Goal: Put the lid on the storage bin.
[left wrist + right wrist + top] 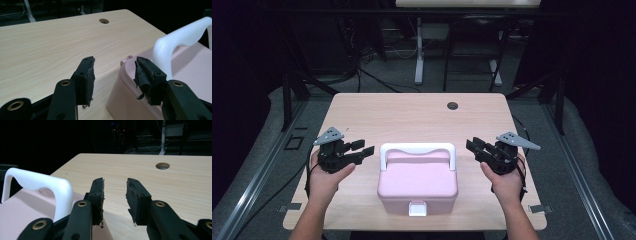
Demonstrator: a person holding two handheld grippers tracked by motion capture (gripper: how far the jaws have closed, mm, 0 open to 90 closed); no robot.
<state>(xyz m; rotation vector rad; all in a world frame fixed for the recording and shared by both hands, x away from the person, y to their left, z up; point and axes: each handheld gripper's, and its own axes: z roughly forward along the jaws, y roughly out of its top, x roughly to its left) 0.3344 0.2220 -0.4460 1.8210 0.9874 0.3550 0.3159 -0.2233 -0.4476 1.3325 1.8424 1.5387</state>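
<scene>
The pink rectangular plastic box (pixel 417 185) with a white latch (pixel 417 208) on its near face sits at the near-centre of the light wooden table (pixel 412 115), close to the near edge. Its white arched handle (pixel 417 150) stands upright at the far side of the lid, with its long axis running left to right.

The left gripper (pixel 364 149) is held just beside the box's left end, jaws spread and empty, pointing toward the handle. The right gripper (pixel 473 146) mirrors it at the right end, jaws likewise spread and empty. Both appear about equally near, neither touching the box.

Beyond the box the tabletop lies bare up to a round cable hole (pixel 452 105), giving open room to move.
</scene>
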